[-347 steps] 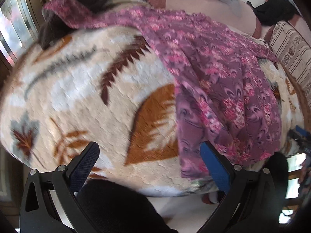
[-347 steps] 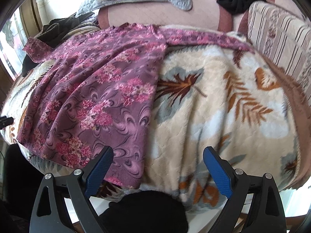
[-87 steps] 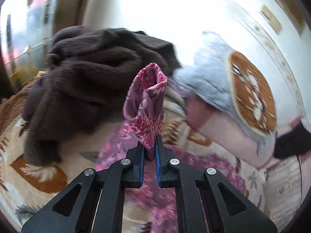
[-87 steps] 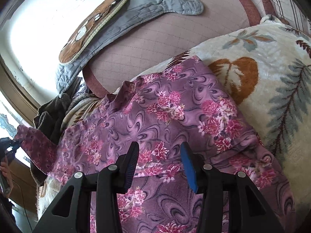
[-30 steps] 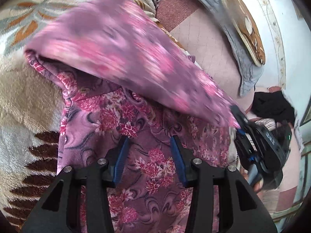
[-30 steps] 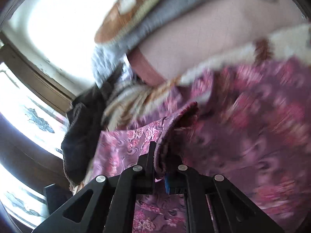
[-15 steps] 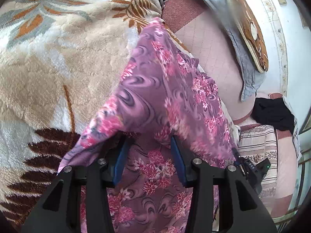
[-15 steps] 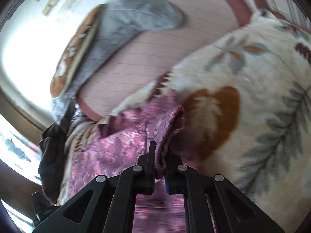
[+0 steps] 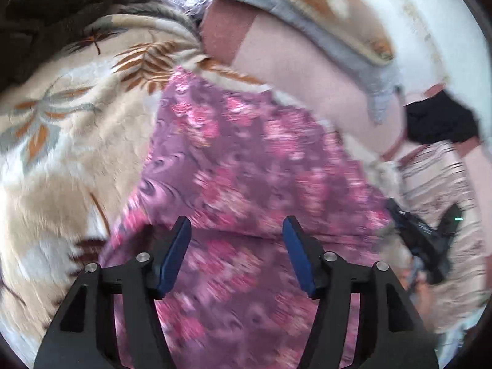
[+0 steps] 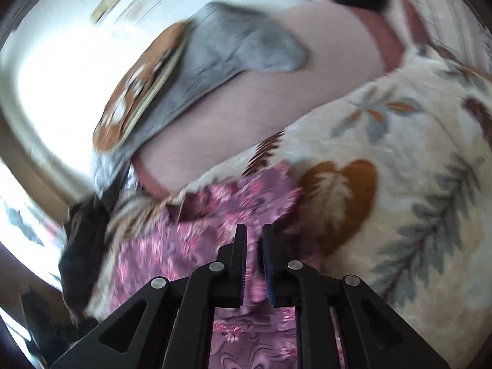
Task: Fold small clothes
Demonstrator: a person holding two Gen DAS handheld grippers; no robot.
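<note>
A purple garment with pink flowers lies on a cream leaf-print blanket, its sleeve folded across the body. My left gripper is open and empty just above the garment. My right gripper has its jaws nearly together with a narrow gap, over the garment's far right edge; the view is blurred and I cannot tell whether cloth is between the pads. The right gripper also shows in the left wrist view at the garment's right side.
A pink sofa back with a grey and brown quilted pad rises behind the blanket. A dark brown fleece lies at the far left. A black cloth sits on the striped sofa arm at the right.
The right gripper carried the sleeve across the garment to the right and laid it down. Its jaws have parted slightly. The left gripper has opened wider and pulled back a little.
</note>
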